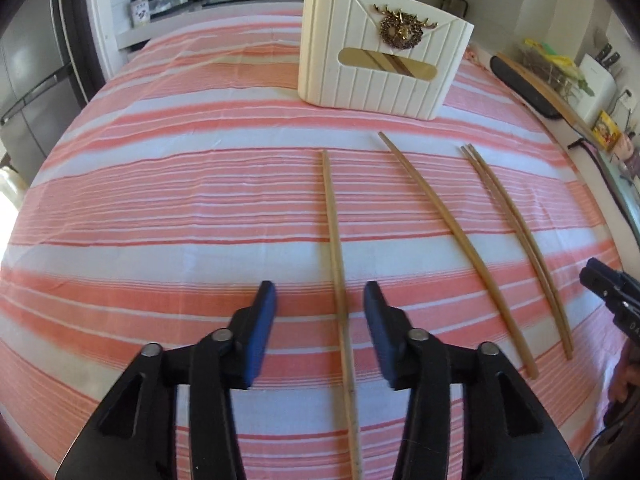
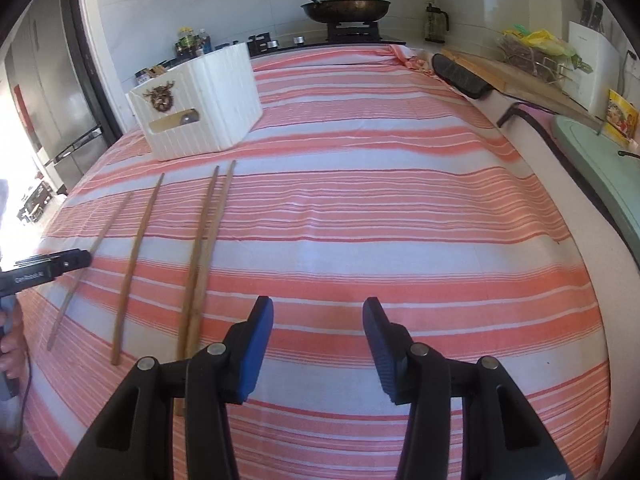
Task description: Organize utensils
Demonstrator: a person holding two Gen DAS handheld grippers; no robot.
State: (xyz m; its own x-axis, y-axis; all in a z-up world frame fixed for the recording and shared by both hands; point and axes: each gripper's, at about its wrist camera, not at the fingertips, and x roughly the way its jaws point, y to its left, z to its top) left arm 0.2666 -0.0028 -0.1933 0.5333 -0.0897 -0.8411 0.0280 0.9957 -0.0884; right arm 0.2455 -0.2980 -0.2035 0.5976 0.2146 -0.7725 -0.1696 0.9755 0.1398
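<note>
Left claw (image 1: 320, 312) wide open, holding nothing. It straddles the leftmost chopstick (image 1: 335, 248); the stick runs between the blue pads (image 1: 260, 332), nearer the right pad, not touching either as far as I can tell. Right claw (image 2: 318, 328) also wide open and empty, over bare striped cloth (image 2: 400, 220).

Where the rest is:
- Single chopstick (image 1: 452, 240) lies right of the left claw, apart from the first.
- Chopstick pair (image 1: 516, 240) further right, the two touching along most of their length. In the right wrist view the pair sits just left of the right claw, butt ends passing under its left finger.
- White ribbed holder (image 1: 384, 60) stands ahead of the left claw, well beyond the stick tips. One stick already pokes out of its top; more show through the front window.

Handling, my read: wooden or bamboo sticks, light, stiff, thin, smooth. They lie flat on the cloth over the counter, so the pads have to come right down to the fabric; the cloth may bunch. Likely to roll or pivot if pinched near an end. Grip on the thicker half, near the balance point, squarely across the shaft.

Writing: white lettering on the left claw body (image 2: 30, 278) in the right wrist view, too small to read. Holder carries a gold stag-and-wreath emblem (image 1: 402, 28), no text.
</note>
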